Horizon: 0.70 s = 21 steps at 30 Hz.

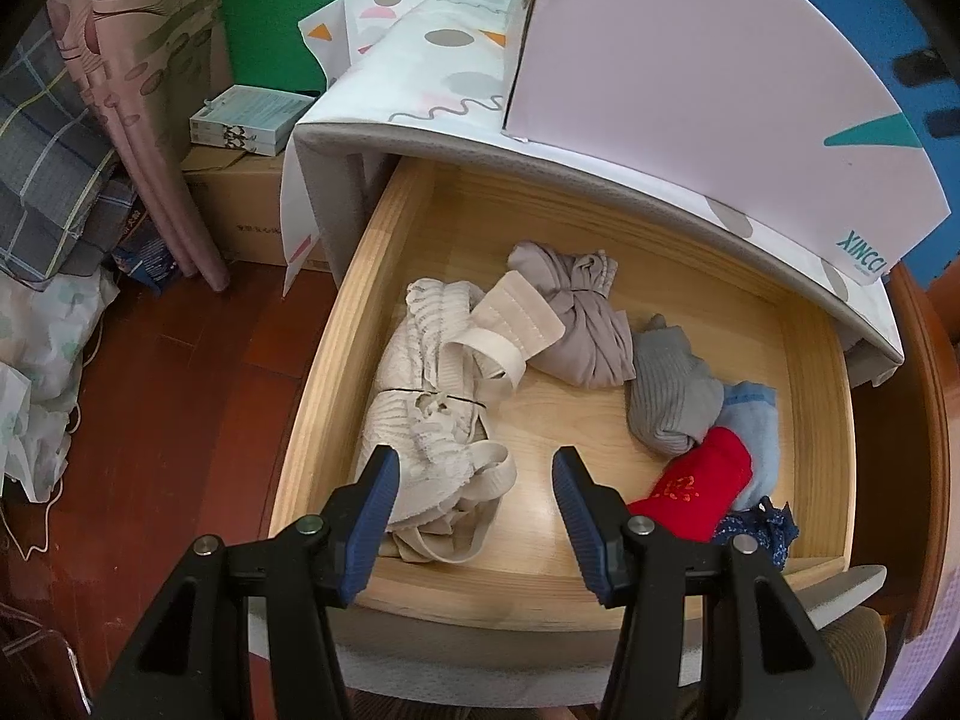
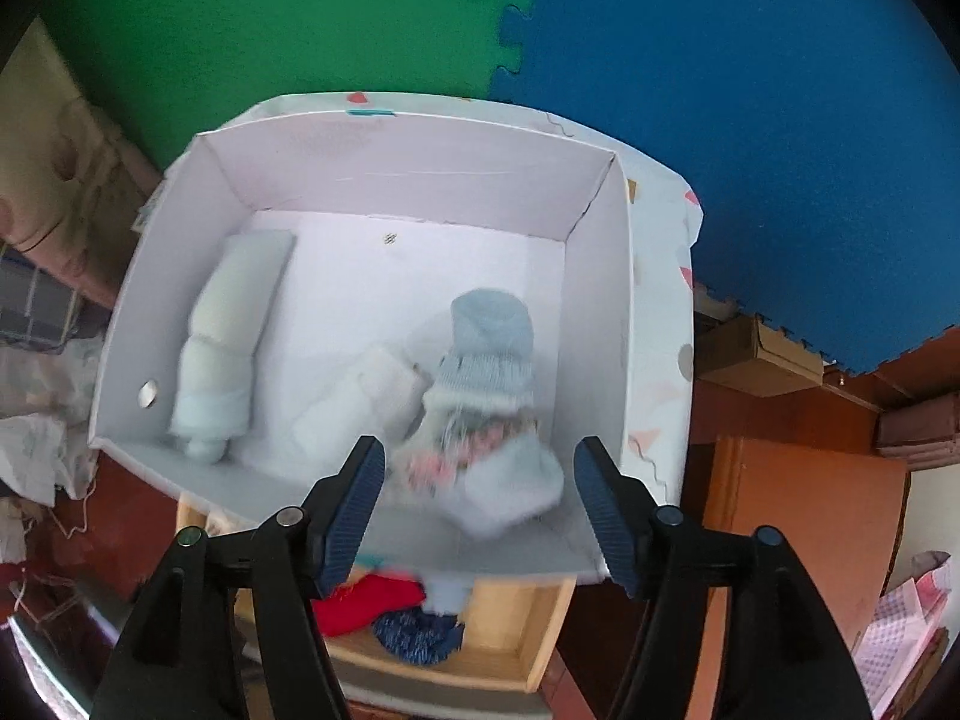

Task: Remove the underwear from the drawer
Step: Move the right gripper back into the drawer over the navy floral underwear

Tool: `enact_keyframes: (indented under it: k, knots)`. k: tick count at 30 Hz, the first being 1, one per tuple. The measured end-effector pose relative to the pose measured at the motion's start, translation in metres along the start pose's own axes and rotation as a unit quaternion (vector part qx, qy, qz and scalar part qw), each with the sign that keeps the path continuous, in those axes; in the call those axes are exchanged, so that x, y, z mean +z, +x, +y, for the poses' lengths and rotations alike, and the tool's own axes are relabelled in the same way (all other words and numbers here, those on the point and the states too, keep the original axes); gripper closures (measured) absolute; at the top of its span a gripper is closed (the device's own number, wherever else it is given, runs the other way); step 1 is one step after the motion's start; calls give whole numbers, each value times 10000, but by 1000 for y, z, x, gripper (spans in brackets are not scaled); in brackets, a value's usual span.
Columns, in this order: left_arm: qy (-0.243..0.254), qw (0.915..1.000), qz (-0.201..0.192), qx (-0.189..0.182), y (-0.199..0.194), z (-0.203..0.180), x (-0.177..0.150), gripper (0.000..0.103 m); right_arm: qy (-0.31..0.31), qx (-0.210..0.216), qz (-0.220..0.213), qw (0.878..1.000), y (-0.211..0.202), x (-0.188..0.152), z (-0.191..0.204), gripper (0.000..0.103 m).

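The left gripper (image 1: 476,495) hangs over the open wooden drawer (image 1: 336,324), jaws spread and empty. At its ten o'clock lies a cream ribbed bra (image 1: 429,420), straps looped loose — soft, bulky, easy to snag. At twelve o'clock sits a taupe knotted bundle (image 1: 579,324); at two o'clock a grey sock roll (image 1: 672,396), then a red roll (image 1: 696,495) and a pale blue one (image 1: 753,438) toward three.

Above, the right gripper (image 2: 480,501) is over the white box (image 2: 414,180) on the cabinet top, jaws apart with nothing pinched. A blurred pale blue-and-pink knit roll (image 2: 486,414) lies in the box at its twelve o'clock, apparently just let go; two whitish rolls lie at ten and eleven.

The step looks like a drop-off into the box — one piece among several. Next, I judge, a gripper must dip back into the drawer and close on a bundle's thick middle, not a strap.
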<state>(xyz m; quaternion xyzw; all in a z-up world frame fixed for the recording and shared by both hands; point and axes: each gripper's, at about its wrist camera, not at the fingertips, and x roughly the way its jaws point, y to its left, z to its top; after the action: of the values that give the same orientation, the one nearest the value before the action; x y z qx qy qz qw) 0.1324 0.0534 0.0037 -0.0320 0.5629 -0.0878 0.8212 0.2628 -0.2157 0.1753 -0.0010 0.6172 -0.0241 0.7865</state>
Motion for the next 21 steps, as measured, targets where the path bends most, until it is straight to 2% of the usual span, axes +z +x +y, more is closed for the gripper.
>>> enact_keyframes:
  k: [5, 8, 15, 21]
  knots:
    - [-46, 10000, -5, -13, -1, 1, 0, 49, -287, 317, 133, 9990, -13, -47, 4, 40]
    - [-44, 10000, 2, -23, -1, 1, 0, 49, -374, 368, 289, 9982, -6, -79, 5, 40]
    - [-47, 10000, 13, 10, -1, 2, 0, 49, -380, 293, 1129, 9925, 67, -148, 6, 40]
    - [-89, 10000, 9, 31, 0, 3, 0, 49, -321, 343, 1759, 9833, 134, -183, 21, 40]
